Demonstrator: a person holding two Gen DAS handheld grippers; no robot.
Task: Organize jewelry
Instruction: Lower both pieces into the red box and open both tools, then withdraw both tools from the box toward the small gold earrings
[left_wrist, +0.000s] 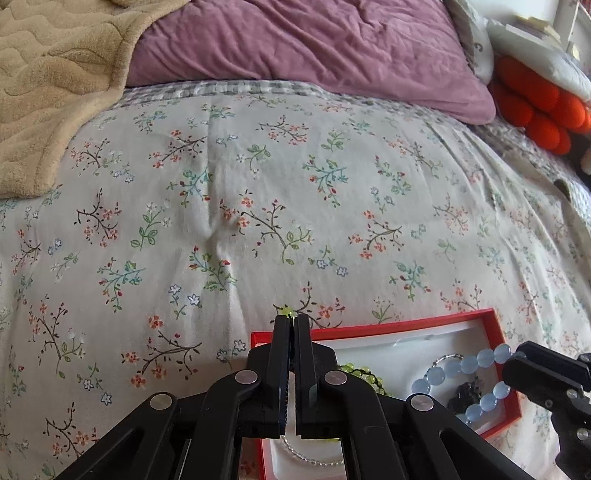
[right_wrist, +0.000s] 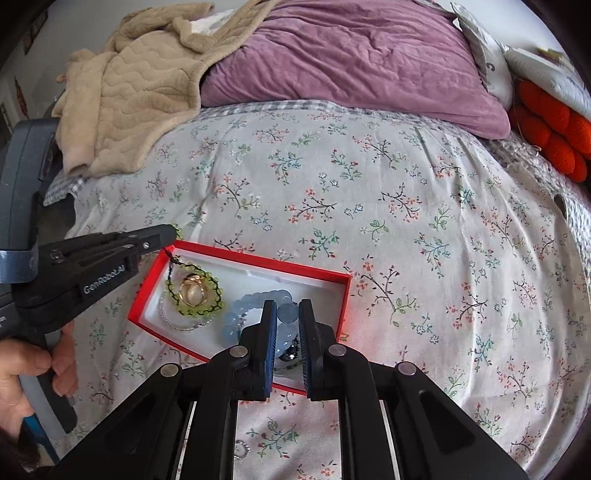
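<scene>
Right wrist view: over the floral bed (right_wrist: 369, 192) we lower two bracelets into the red box (right_wrist: 236, 260), our right gripper (right_wrist: 287, 314) clamped on a bead of the blue bracelet (right_wrist: 251, 306), our left gripper (right_wrist: 166, 232) pinched shut on the cord of the green bracelet (right_wrist: 195, 295), whose loop already lies inside around a gold ring (right_wrist: 194, 291). We judge the sorting well along: a clear bead strand (right_wrist: 177, 325) is boxed too, but both bracelets await release and a small silver ring (right_wrist: 242, 448) lies on the bed beside the box.

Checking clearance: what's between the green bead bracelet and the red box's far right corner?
Bare white liner, seen in the right wrist view. The green bead bracelet lies left, and the blue bead bracelet lies nearer the camera in the red box.
</scene>
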